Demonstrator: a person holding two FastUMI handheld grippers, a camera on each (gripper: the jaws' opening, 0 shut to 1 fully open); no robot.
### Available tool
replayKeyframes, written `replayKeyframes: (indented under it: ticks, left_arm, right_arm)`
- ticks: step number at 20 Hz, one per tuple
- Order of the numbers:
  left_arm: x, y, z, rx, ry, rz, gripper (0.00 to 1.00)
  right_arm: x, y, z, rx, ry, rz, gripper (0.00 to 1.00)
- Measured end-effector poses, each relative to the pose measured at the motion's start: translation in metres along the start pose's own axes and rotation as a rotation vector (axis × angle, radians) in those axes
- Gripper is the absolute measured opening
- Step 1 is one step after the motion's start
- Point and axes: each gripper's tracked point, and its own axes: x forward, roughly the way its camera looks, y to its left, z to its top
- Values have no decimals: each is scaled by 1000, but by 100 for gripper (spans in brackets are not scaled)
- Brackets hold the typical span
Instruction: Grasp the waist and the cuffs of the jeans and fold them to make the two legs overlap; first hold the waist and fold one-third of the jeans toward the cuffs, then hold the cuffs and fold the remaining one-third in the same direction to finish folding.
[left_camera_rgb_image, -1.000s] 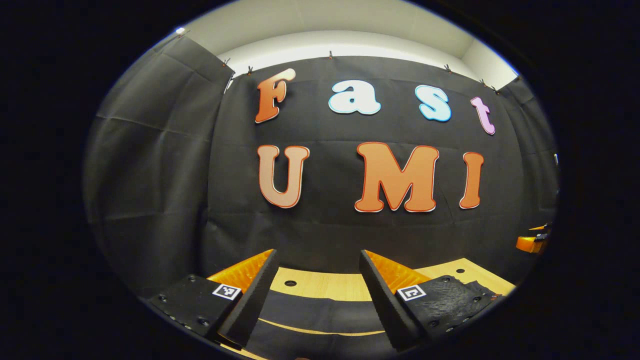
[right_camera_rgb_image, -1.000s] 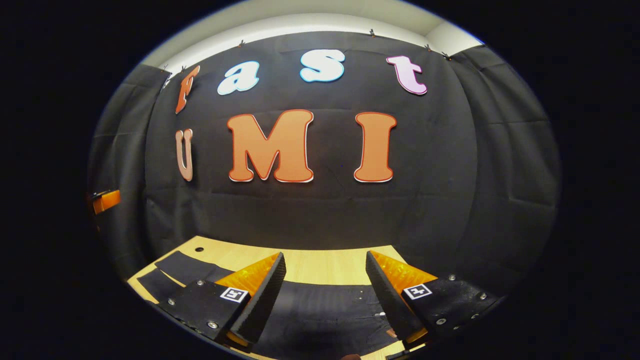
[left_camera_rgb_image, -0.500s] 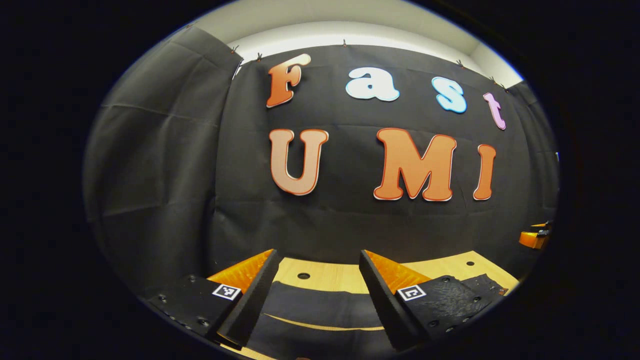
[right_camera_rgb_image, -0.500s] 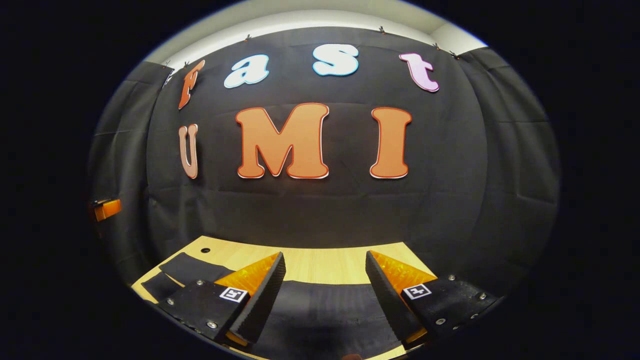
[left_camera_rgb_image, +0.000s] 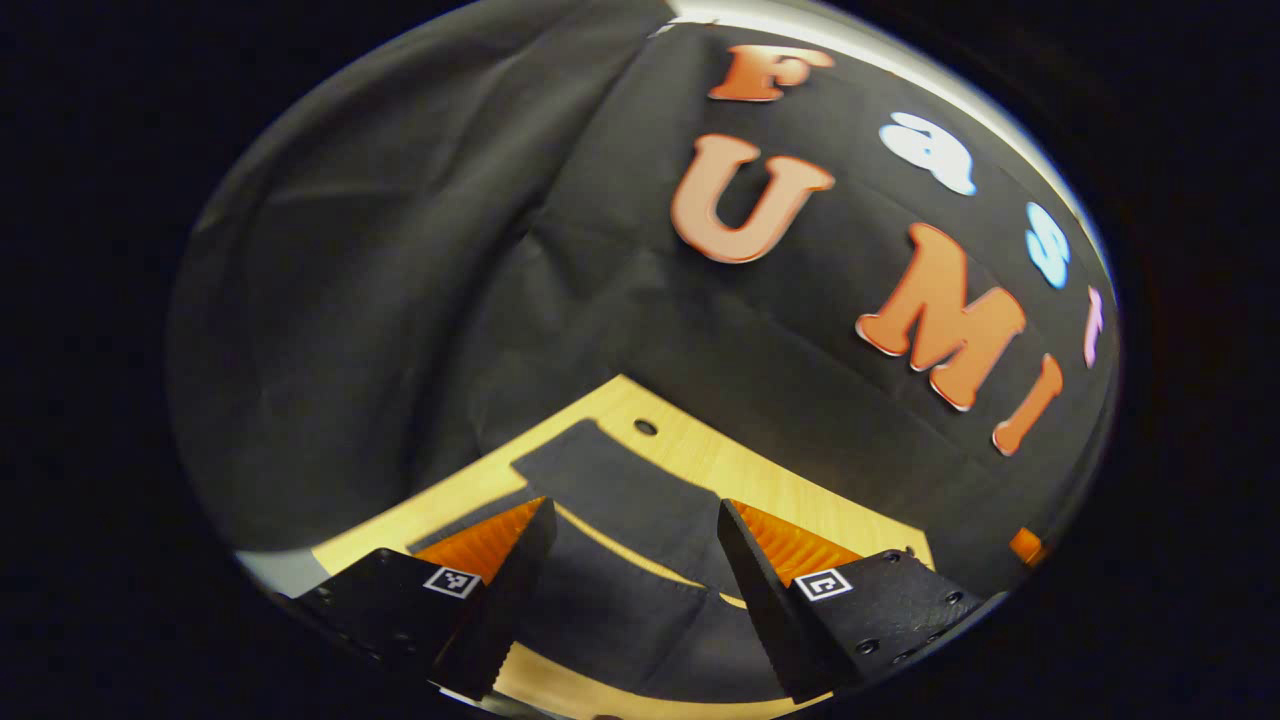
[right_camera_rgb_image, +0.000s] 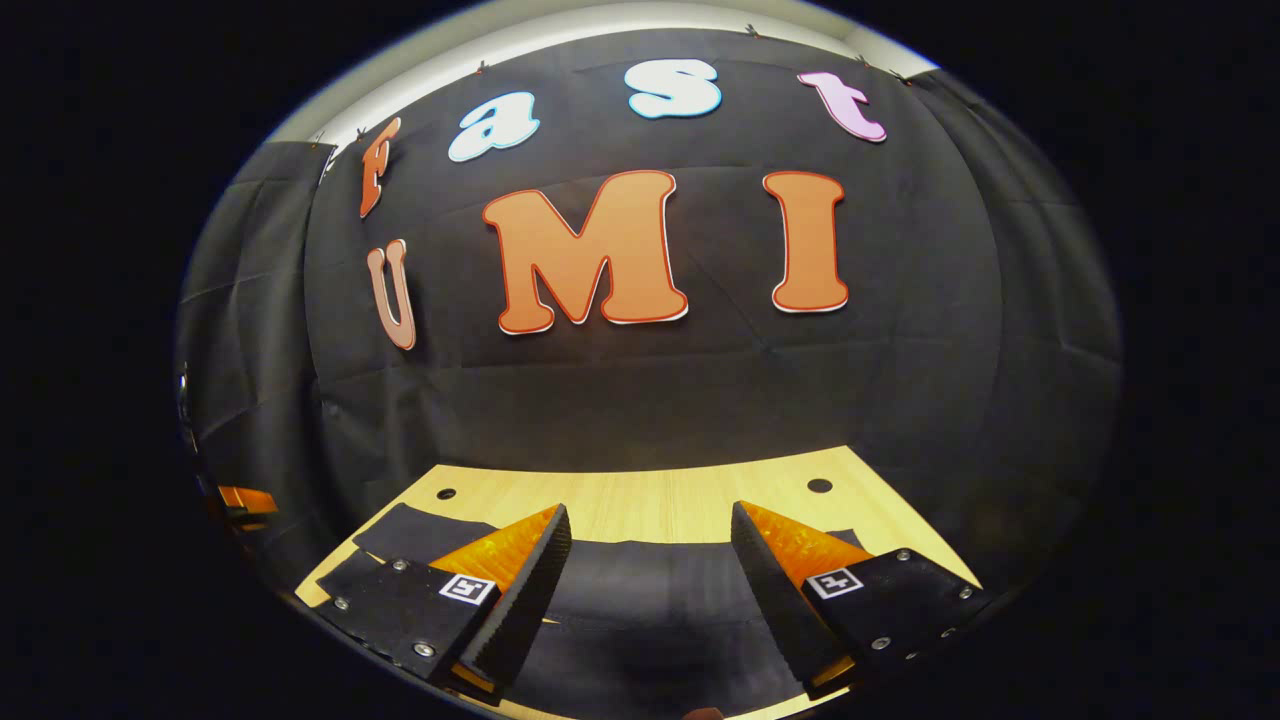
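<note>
**A:** So, where are the trousers?

**B:** Dark, near-black denim jeans (left_camera_rgb_image: 620, 560) lie flat on a pale wooden table (left_camera_rgb_image: 770, 480) with small round holes in its top. In the left gripper view, two legs run away from the camera with a thin strip of bare wood between them. The far leg ends in a square cuff (left_camera_rgb_image: 575, 450) near one of the holes.

**A:** And the tools?

**B:** The left gripper (left_camera_rgb_image: 632, 590) hangs above the legs with its two fingers spread wide and nothing between them. That view is tilted, so the table slants across it. The right gripper (right_camera_rgb_image: 650, 590) is also wide open and holds nothing. Beneath it, in the right gripper view, a broad part of the jeans (right_camera_rgb_image: 650, 620) stretches across the table.

**A:** Are the fingers touching the cloth?

**B:** I cannot tell from either view.

**A:** Anything else?

**B:** Black cloth (right_camera_rgb_image: 650, 400) hangs as a wall behind the table.
</note>
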Motion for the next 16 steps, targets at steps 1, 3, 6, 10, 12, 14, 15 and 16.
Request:
replayKeyframes:
  ticks: [1, 3, 6, 10, 12, 14, 15, 16]
  left_arm:
    - [5, 16, -16, -90, 50, 28, 98]
    - [12, 53, -50, -215, 157, 125, 98]
    - [25, 81, -105, -362, 260, 181, 98]
    - [41, 93, -145, -516, 332, 182, 98]
    - [39, 100, -155, -522, 359, 212, 98]
    - [46, 102, -167, -515, 391, 241, 98]
    - [48, 104, -172, -535, 411, 248, 98]
    - [52, 104, -176, -559, 426, 258, 99]
  right_arm:
    - [1, 2, -6, 8, 19, 7, 97]
    - [2, 4, -18, 21, 62, 16, 100]
    - [2, 1, -28, 52, 98, 20, 97]
    - [2, 2, -35, 118, 146, 33, 98]
    - [0, 3, -30, 148, 137, 44, 97]
    - [0, -1, -30, 146, 141, 36, 98]
    - [0, -2, -32, 143, 145, 33, 98]
    - [1, -4, -32, 143, 151, 31, 98]
